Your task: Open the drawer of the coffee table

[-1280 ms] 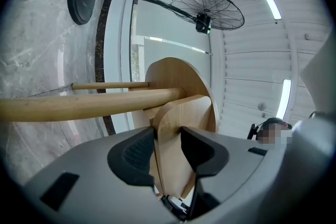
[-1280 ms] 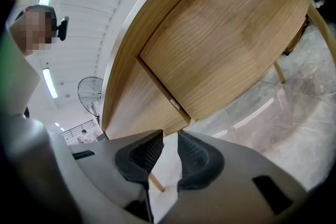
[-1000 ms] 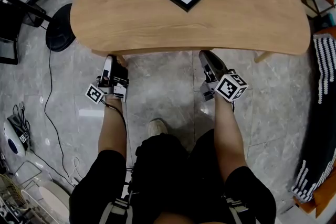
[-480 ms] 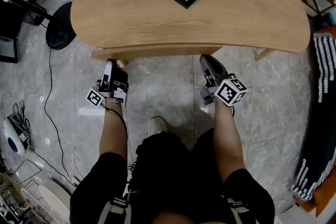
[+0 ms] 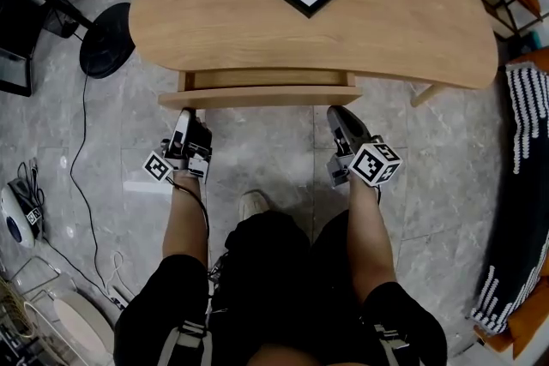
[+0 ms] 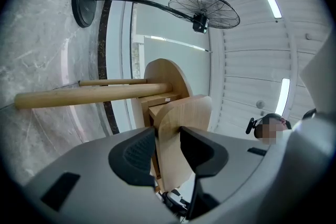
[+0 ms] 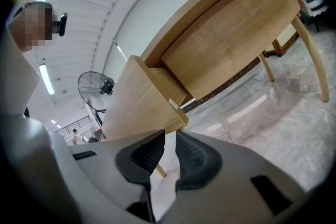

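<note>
The drawer point(image 5: 266, 95) juts part-way out at the bench's point(image 5: 257, 21) near edge. The left hand-held gripper point(image 6: 168, 152) pinches the drawer front's left end. The right hand-held gripper point(image 7: 168, 157) is nearly closed and empty. Risk: a 1-sided pull could skew and jam the drawer.

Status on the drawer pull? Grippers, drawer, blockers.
Left gripper clamped on drawer front, left end. Right gripper shut, empty, by the front's right end. Drawer partly out. No blocker visible.

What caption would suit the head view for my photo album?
Left gripper clamps the light wooden drawer front, drawer partly pulled out from the oval wooden coffee table.
</note>
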A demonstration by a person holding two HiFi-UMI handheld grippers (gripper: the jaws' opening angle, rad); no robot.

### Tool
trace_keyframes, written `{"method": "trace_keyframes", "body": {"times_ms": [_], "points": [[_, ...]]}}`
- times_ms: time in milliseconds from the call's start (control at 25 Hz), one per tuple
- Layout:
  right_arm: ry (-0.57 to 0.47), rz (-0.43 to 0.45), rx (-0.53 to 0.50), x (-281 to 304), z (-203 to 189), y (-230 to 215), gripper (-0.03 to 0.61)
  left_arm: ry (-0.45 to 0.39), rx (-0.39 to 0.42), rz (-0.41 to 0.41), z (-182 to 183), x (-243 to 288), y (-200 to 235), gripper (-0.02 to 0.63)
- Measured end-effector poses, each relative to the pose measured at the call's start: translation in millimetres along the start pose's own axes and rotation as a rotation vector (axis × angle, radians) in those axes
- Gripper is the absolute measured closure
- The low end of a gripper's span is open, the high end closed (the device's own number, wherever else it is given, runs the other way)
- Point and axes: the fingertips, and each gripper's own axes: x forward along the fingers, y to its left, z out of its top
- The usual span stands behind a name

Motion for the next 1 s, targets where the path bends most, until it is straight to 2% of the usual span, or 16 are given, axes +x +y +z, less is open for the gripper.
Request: {"method": "trace_keyframes", "body": {"times_ms": [320, 520, 600, 800, 880, 1000], "points": [[0.033, -0.006, 0.009, -19, -9, 11, 0.505, 0.011, 0.006, 0.014, -8, -18, -14, 0.451], [0.016, 0.003, 0.036, -29, -14, 16, 0.505, 0.010, 0.007, 0.024, -11, -28, -19, 0.453], [-0.009, 0.004, 0.041, -34, -9, 17, 0.550, 0.010, 0.008, 0.032, -13, -29, -18, 0.454], [-0.021, 0.002, 0.023, -40, -1, 17, 0.551, 0.001, 0.034, 0.051, -12, -31, -18, 0.457], [-0.032, -0.012, -0.004, -48, 5, 19, 0.551, 0.004, 0.041, 0.093, -14, -33, -16, 0.474], [-0.048, -0.057, -0.126, -58, 22, 30, 0.566, 0.025, 0.104, 0.253, -14, -40, -12, 0.552]]}}
